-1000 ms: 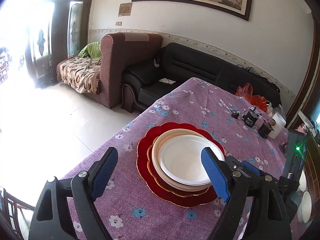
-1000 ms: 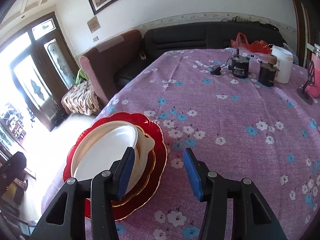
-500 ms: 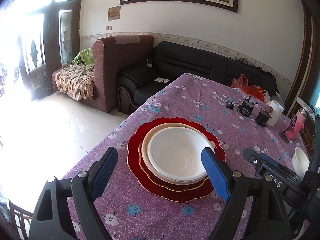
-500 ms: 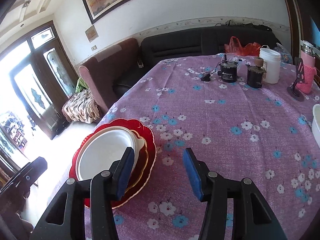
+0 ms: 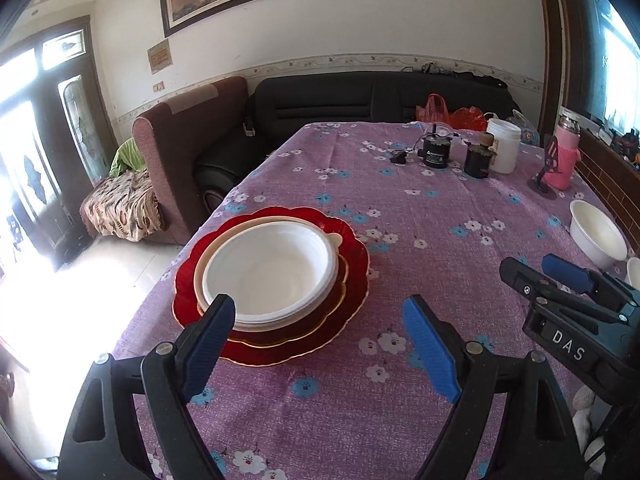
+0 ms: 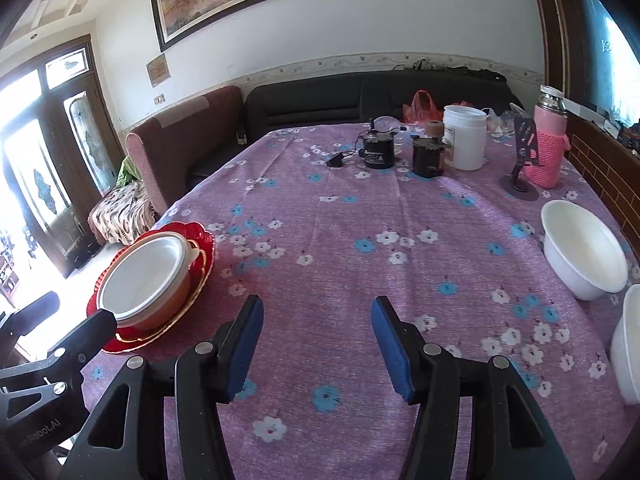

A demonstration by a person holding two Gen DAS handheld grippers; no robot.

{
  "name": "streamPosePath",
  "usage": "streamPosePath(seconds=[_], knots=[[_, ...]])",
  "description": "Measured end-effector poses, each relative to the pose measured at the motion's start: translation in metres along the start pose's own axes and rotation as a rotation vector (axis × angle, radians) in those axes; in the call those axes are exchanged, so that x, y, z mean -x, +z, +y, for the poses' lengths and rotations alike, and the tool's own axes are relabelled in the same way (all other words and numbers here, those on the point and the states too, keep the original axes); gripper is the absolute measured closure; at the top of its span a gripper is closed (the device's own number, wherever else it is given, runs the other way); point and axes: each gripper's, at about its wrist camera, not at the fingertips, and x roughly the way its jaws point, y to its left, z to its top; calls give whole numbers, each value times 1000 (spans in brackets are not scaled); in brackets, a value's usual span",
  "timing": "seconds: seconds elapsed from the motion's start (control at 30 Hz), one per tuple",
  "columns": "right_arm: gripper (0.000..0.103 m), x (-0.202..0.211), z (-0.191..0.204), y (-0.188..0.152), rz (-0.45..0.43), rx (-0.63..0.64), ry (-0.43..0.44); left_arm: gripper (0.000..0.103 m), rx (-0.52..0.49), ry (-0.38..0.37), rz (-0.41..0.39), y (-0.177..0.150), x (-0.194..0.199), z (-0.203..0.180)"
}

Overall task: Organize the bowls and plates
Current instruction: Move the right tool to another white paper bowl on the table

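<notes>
The table [image 5: 400, 400] is covered with a purple cloth printed with white and blue flowers. Near its left edge sits a stack: a red scalloped plate with a gilt rim [image 5: 352, 264] at the bottom, a cream-coloured dish [image 5: 336, 240] above it, and a shallow white bowl [image 5: 272, 272] nested on top. The left gripper [image 5: 320, 338], black-framed with blue pads, hovers just short of this stack with its jaws spread wide and nothing between them; its left pad overlaps the near rim of the stack in the left wrist view, and contact cannot be confirmed. The right gripper [image 6: 318, 344] is over bare cloth near the middle of the table, well apart from the stack, its jaws opening and empty. At the right side of the table stands a deep white bowl [image 6: 582, 252], upright, and just beside it, at the picture's edge, part of another white vessel [image 6: 628, 344]. At the far end are a white plastic jar [image 6: 464, 138], two black cylindrical devices [image 6: 378, 154], and a bottle in a pink knitted sleeve [image 6: 550, 146].
</notes>
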Motion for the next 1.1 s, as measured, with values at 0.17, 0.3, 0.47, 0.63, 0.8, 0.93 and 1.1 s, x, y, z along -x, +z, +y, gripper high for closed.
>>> streamPosePath(seconds=[0.17, 0.3, 0.47, 0.63, 0.8, 0.93, 1.1], knots=[[40, 8, -28, -5, -10, -15, -53, 17, -47, -8, 4, 1, -1, -24], [40, 10, -48, -7, -9, -20, -118, 17, -73, -31, 19, 3, -4, -41], [40, 13, -69, -8, -5, -28, -174, 17, -110, -42, 28, 5, -9, -63], [40, 16, -84, -9, -15, -13, -235, 17, -151, -47, 30, 6, -12, -85], [40, 22, -97, -8, -28, 4, -309, 17, -183, -60, 29, 7, -13, -103], [39, 27, -104, -6, -39, 18, -369, 17, -196, -67, 31, 9, -14, -113], [39, 34, -114, -4, -44, 40, -429, 17, -200, -84, 32, 15, -14, -124]])
